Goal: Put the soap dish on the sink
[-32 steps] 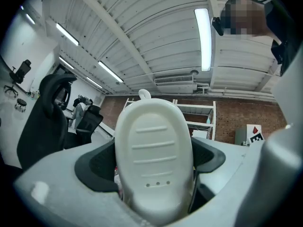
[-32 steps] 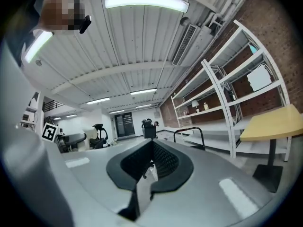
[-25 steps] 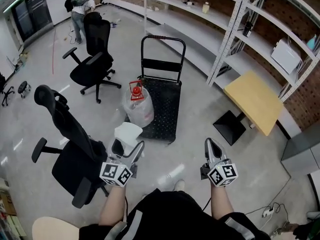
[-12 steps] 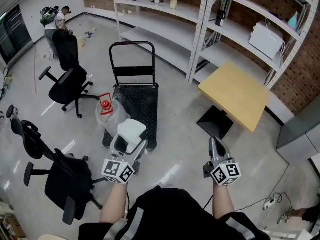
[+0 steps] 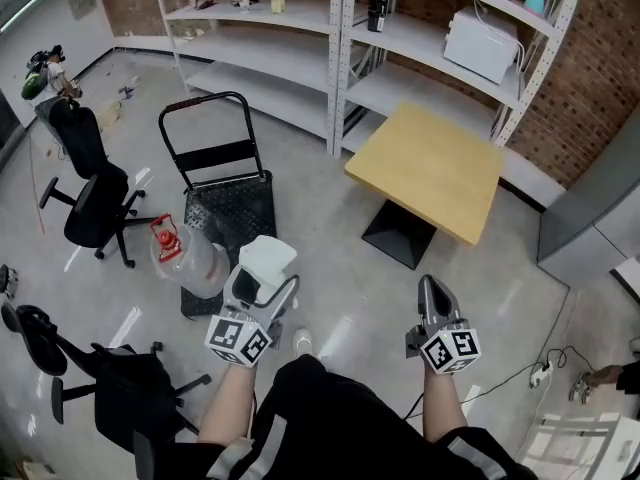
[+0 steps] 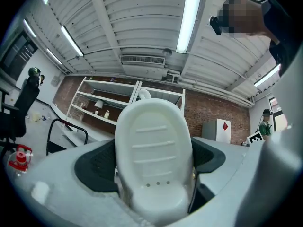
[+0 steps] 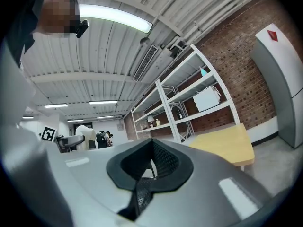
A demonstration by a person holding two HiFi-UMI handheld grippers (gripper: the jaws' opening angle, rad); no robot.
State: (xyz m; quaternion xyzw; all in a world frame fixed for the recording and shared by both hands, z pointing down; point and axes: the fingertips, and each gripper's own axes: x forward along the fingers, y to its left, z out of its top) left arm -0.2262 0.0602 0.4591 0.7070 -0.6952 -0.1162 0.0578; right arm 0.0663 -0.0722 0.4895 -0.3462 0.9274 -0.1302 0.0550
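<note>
Head view: left gripper [image 5: 265,290] clamps its fingers on the white soap dish [image 5: 268,260]; right gripper [image 5: 432,296] fingers together, empty. Shelving [image 5: 262,96] has swung closer; no sink visible yet.

Glossy grey concrete floor [image 5: 330,268] underfoot; white metal shelving racks [image 5: 300,13] line a red brick wall [image 5: 600,68]; square light-wood table [image 5: 425,168] just beside them; black swivel office chair [image 5: 90,203] at left; long fluorescent tube [image 6: 188,18] glows overhead.

No legible text; only a red diamond sign [image 7: 273,33] on the white cabinet [image 7: 284,89].
</note>
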